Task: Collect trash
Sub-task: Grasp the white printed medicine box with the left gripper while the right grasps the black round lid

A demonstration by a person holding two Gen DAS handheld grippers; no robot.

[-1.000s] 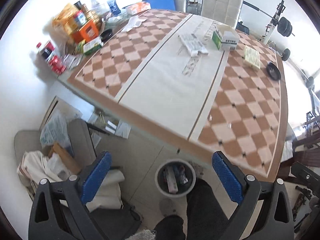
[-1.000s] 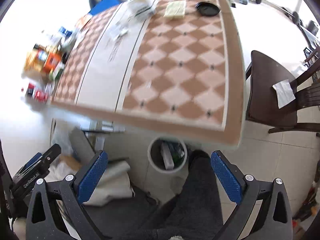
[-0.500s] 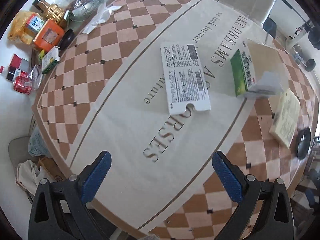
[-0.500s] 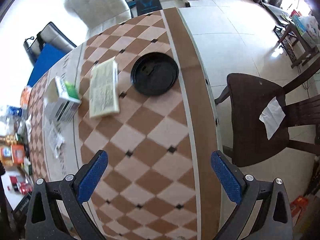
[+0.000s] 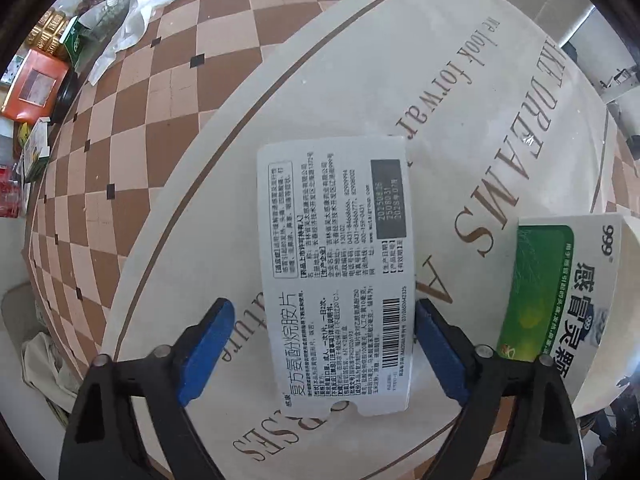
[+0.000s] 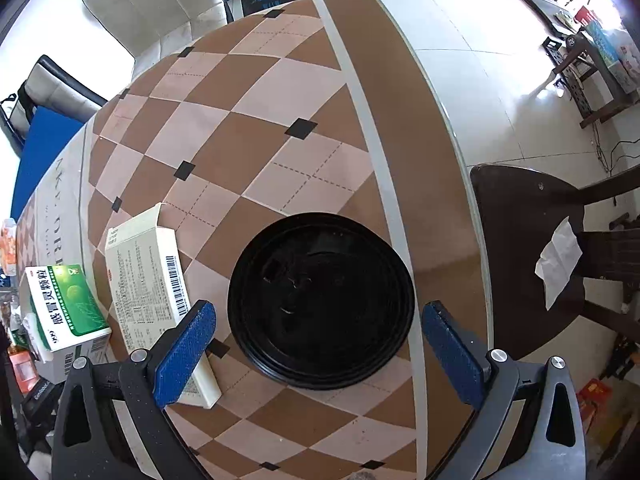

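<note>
A flat white medicine box [image 5: 336,264] with black print and a barcode lies on the table's cream runner [image 5: 460,100]. My left gripper [image 5: 320,312] points down over it with the box's near end between the blue pads. Its jaws are closing; the right pad is at the box's edge, while the left pad [image 5: 208,340] still stands apart. A black round lid [image 6: 320,304] lies near the table's right edge. My right gripper [image 6: 318,312] hangs over it, open, with a pad on either side and a gap at each.
A green and white medicine box [image 5: 560,300] [image 6: 64,304] stands between the two grippers, beside a flat cream box [image 6: 152,280]. An orange box [image 5: 34,84] and a white wrapper [image 5: 128,28] crowd the far left. A dark chair [image 6: 520,248] holds a tissue [image 6: 560,264].
Both grippers swung from the bin by the floor over the table and came down close. The left jaws narrowed around the white box; the right gripper now straddles the black lid.
</note>
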